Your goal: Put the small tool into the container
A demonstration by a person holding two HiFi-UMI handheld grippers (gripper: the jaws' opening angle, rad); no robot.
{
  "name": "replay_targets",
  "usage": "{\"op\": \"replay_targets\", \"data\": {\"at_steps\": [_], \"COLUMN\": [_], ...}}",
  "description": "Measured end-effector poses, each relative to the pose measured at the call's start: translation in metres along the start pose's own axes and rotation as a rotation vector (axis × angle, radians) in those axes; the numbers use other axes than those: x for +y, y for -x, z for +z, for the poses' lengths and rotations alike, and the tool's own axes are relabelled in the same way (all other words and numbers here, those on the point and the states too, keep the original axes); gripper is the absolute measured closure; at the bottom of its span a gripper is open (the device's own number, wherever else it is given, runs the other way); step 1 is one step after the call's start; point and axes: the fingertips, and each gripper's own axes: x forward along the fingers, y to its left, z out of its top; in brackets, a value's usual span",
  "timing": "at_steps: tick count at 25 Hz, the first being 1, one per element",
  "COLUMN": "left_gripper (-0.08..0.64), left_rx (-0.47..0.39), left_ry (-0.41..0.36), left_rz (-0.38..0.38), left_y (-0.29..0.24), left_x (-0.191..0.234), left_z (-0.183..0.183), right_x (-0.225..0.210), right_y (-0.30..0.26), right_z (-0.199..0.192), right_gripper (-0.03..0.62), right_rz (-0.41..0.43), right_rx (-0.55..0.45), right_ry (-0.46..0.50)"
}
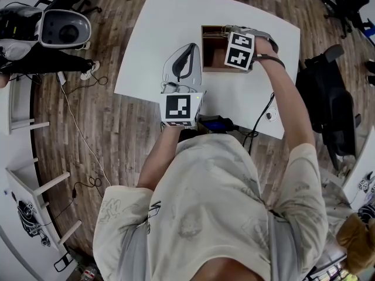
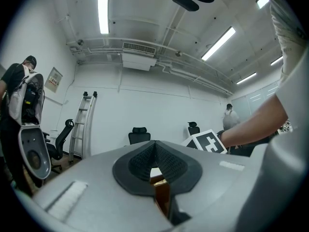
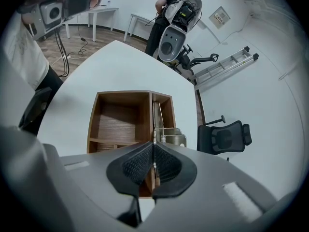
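An open wooden box (image 1: 212, 58) with compartments stands on the white table (image 1: 170, 22). In the right gripper view the box (image 3: 118, 120) lies just below and ahead. My right gripper (image 3: 153, 148) is shut on a thin metal tool (image 3: 155, 116), whose far end reaches into the narrow right-hand compartment. In the head view this gripper (image 1: 227, 35) hovers over the box, its marker cube hiding the tool. My left gripper (image 1: 189, 50) rests on the table just left of the box. Its pads (image 2: 155, 144) meet with nothing between them, and the box (image 2: 161, 192) shows through the gap beneath.
A black cable (image 1: 261, 119) and a blue object (image 1: 214, 123) lie near the table's front edge. An office chair (image 1: 328, 98) stands to the right. A person with a backpack device (image 1: 58, 28) is at the far left, with white furniture (image 1: 23, 174) along the left wall.
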Motion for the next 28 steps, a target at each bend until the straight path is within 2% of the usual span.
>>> {"op": "replay_targets", "data": {"at_steps": [16,28], "left_gripper": [0.561,0.561], "left_rx": [0.012,0.012], "left_ry": [0.012,0.015], "left_rz": [-0.004,-0.019], "left_y": [0.001,-0.002], "left_x": [-0.003,-0.003], "left_z": [-0.001,-0.001], "right_x": [-0.004,-0.005], "right_y": [0.006,0.013], "right_z": [0.0,0.001], "right_gripper": [0.543,0.541], "right_rz": [-0.006,-0.007], "right_rx": [-0.016,-0.032], "right_ry": [-0.02,-0.045]}}
